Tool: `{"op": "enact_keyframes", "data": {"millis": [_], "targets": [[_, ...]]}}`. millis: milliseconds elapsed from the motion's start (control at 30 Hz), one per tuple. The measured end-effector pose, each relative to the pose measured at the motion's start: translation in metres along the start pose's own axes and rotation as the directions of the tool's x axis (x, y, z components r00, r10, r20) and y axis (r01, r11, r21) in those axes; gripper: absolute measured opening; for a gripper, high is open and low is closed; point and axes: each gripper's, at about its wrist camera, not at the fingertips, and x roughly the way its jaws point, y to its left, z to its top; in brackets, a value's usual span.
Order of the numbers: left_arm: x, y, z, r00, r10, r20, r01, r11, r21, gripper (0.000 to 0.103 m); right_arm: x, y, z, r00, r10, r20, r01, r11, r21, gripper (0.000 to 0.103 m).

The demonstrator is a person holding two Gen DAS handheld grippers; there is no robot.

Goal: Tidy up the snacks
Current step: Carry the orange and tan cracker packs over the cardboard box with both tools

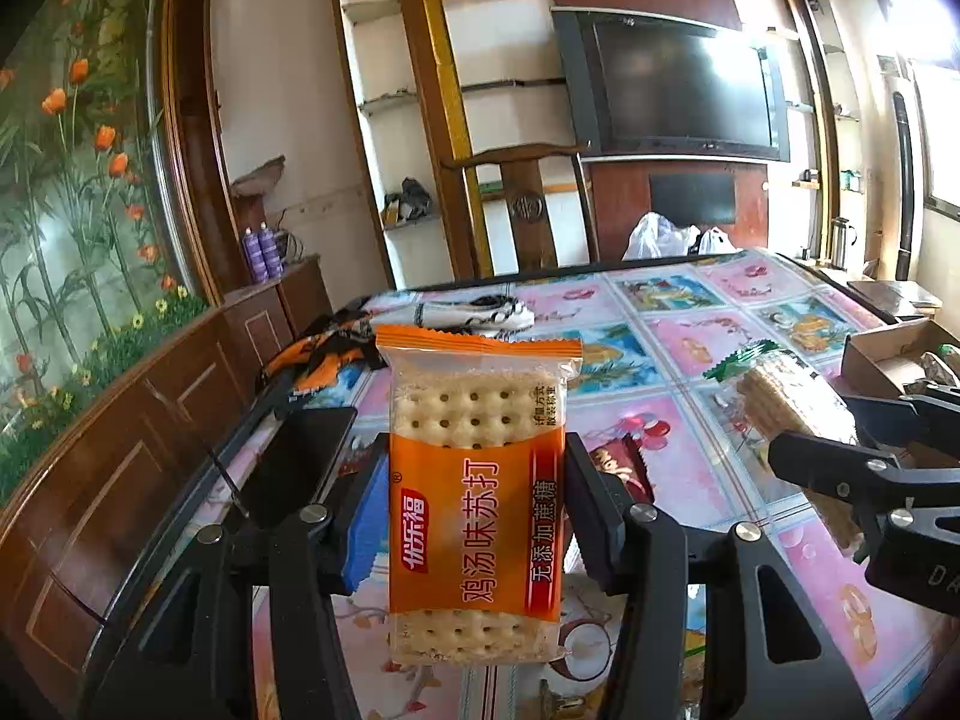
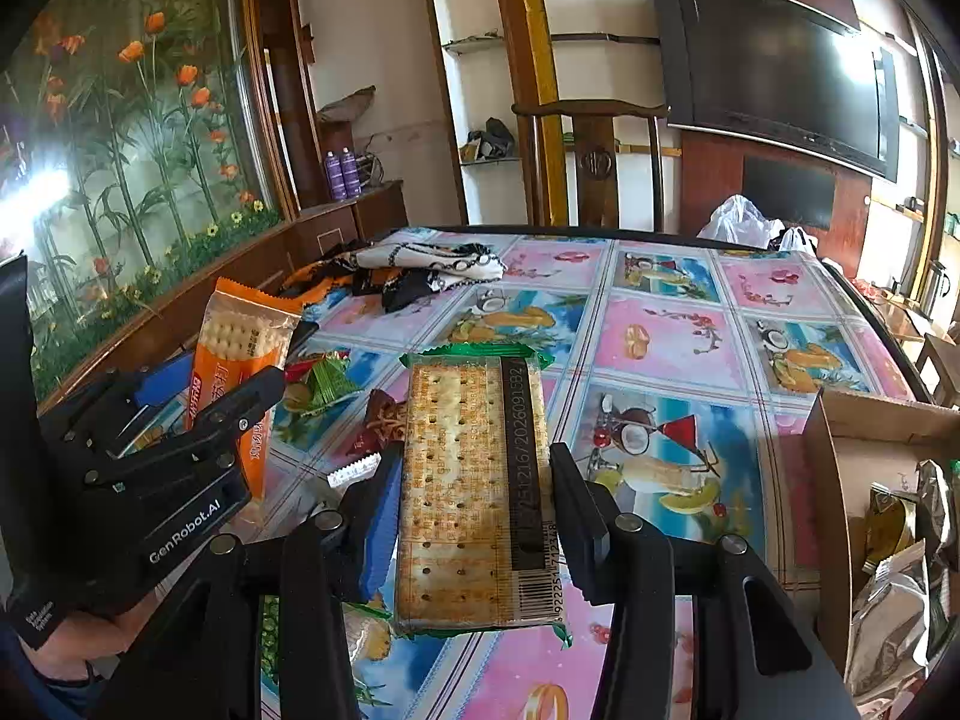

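An orange cracker pack (image 1: 477, 498) stands upright between the pads of my left gripper (image 1: 474, 480), which is shut on it. A green-edged clear cracker pack (image 2: 474, 492) is gripped the same way by my right gripper (image 2: 474, 480). Both packs hang above the picture-patterned table (image 2: 660, 330). In the left wrist view the right gripper (image 1: 816, 426) reaches in from the right with the green-edged pack (image 1: 792, 408). The right wrist view shows the left gripper (image 2: 222, 384) at the left with the orange pack (image 2: 240, 348). Loose on the table lie a green packet (image 2: 324, 384) and a brown packet (image 2: 384, 420).
An open cardboard box (image 2: 840, 420) with silver packets (image 2: 888, 600) stands at the table's right edge. A patterned cloth (image 2: 420, 270) lies at the far left. A black phone (image 1: 300, 462) rests near the left edge. A wooden chair (image 2: 594, 162) stands behind the table.
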Motion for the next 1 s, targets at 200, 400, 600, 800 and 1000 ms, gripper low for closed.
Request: {"op": "enact_keyframes", "data": {"millis": [200,400,600,800,1000], "targets": [[-0.008,-0.001,0.002,0.999,-0.015,0.052,0.015,1.000,-0.009,0.053,-0.002,-0.002,0.002,1.000,0.001,0.006,-0.001,1.000,0.011,0.050],[-0.009,-0.002,0.005,0.997,-0.035,0.062,0.036,0.999,-0.014,0.053,-0.006,-0.006,0.003,1.000,0.005,0.013,-0.005,0.999,0.032,0.050],[-0.011,-0.002,0.006,0.996,-0.053,0.068,0.054,0.998,-0.019,0.053,-0.006,-0.010,0.002,1.000,-0.015,0.014,0.014,0.999,0.042,0.050],[-0.015,-0.002,0.007,0.993,-0.078,0.087,0.080,0.997,-0.016,0.053,-0.003,-0.014,0.002,0.999,-0.033,0.002,0.033,0.998,0.053,0.050],[-0.020,-0.007,0.007,0.990,-0.103,0.101,0.104,0.995,-0.001,0.053,-0.003,-0.020,0.003,0.999,-0.052,-0.009,0.052,0.996,0.071,0.050]]}}
